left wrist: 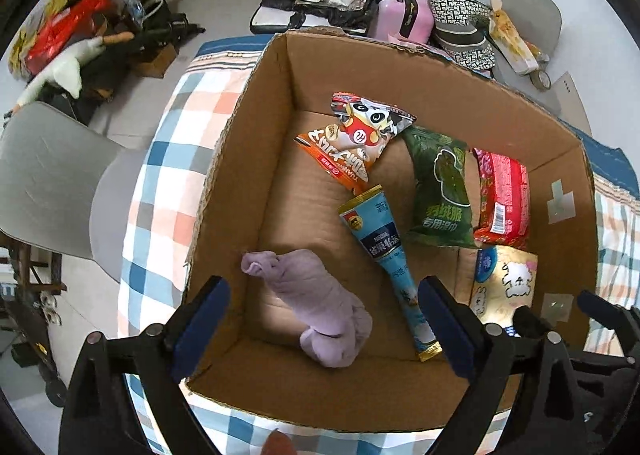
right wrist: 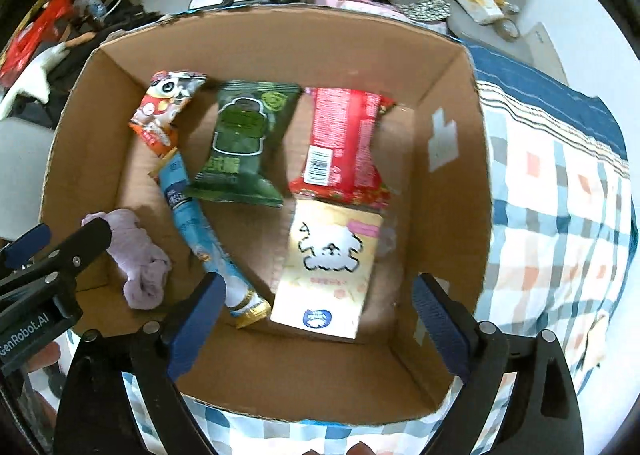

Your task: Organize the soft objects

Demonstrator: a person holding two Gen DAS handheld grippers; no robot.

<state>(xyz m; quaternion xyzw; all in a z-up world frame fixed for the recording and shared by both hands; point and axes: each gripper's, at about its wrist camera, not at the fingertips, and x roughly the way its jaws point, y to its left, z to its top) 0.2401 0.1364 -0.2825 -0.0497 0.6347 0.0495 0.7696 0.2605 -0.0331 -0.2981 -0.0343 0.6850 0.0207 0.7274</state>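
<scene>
Lying inside open brown cardboard box [left wrist: 280, 67]: crumpled lilac cloth roll [left wrist: 320, 303], long blue tube pack [left wrist: 390, 255], dark green pouch [left wrist: 440, 191], red packet [left wrist: 504, 199], panda-printed snack bag [left wrist: 364, 127], cream pack with white puppy [right wrist: 332, 255].

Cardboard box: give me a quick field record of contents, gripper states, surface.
container: cardboard box, open top
surface: checked cloth
cloth item: purple sock, bunched, near left wall
long item: blue tube pack, lying diagonal
packets: panda snack bag, green pack, red pack, cream pack
left gripper: open, empty, above the sock
right gripper: open, empty, above the cream pack
</scene>
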